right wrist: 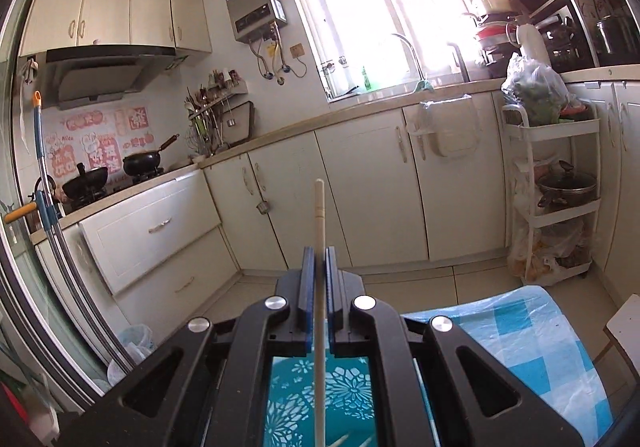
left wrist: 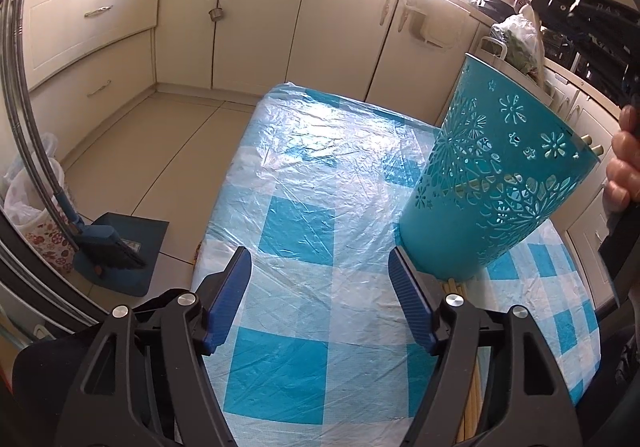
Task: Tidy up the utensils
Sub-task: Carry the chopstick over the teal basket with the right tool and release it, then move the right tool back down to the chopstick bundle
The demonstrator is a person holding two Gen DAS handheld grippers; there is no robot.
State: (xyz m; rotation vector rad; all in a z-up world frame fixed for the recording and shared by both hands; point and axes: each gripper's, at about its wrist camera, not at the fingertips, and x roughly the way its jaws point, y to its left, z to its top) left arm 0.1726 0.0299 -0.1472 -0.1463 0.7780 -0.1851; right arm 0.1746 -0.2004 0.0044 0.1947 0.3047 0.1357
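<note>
Our right claw (right wrist: 319, 261) is clenched on a single pale wooden chopstick (right wrist: 319, 215), its blue pads pressed tight against the stick. The chopstick runs straight forward between the pads, its tip sticking out beyond them toward the white kitchen cabinets (right wrist: 360, 187). Below this claw we see the teal cut-out utensil holder (right wrist: 344, 399), with the stick's rear length passing over it.

Our left claw (left wrist: 320, 287) is released, its blue pads spread wide with nothing between them, above the table (left wrist: 288, 247), which is covered in a blue and white checked cloth under clear plastic. Just beside its right pad stands the same utensil holder (left wrist: 496, 175), tilted in this view. More pale chopsticks (left wrist: 460, 287) lie on the table at the holder's base. A person's fingers (left wrist: 622, 167) show at the right edge.
</note>
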